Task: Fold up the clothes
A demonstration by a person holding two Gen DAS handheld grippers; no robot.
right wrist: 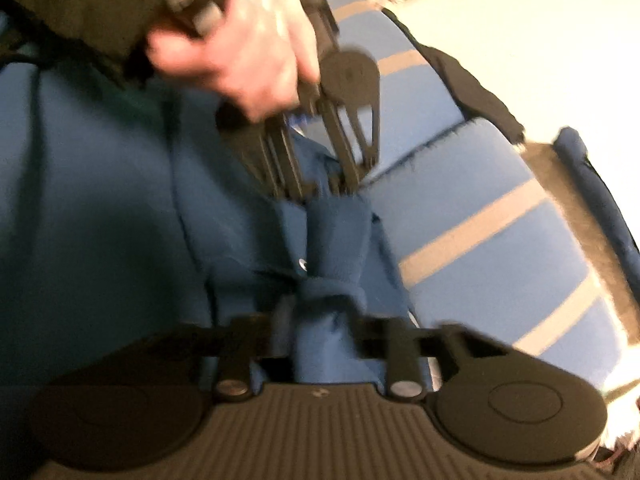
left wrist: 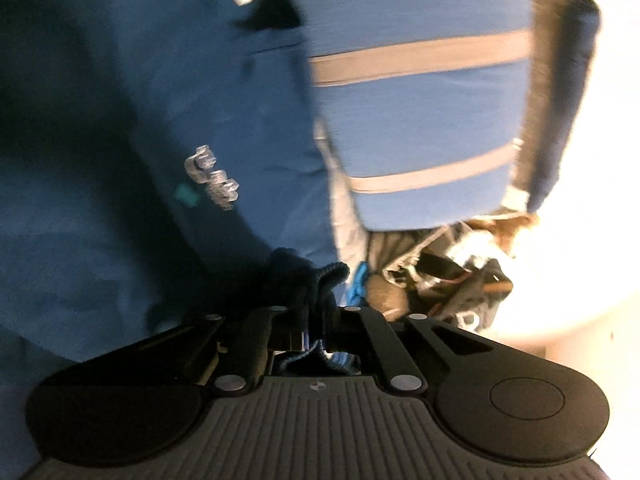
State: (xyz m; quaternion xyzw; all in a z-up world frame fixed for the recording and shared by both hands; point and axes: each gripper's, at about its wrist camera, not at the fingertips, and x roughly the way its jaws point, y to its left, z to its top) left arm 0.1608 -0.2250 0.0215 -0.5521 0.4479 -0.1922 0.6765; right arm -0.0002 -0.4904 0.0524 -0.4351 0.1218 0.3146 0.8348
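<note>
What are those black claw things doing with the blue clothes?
A person is folding a dark blue garment with a two-finger gripper in each hand. The left gripper is pinched shut on a bunched bit of the garment. The right gripper is open, with a fold of cloth lying loose between its fingers. A striped blue piece lies beside it.

Background is mostly a pale cream, smooth flat surface [right wrist: 500,40], blown out by strong warm light on the right of both views; can't tell if it's a tabletop or floor. Left wrist view shows the same surface [left wrist: 592,240] overexposed to near white, with a jumbled heap of dark straps and mixed fabric [left wrist: 452,276] lying at its edge. Left side of both views is dim, in shadow. No walls or windows discernible.
</note>
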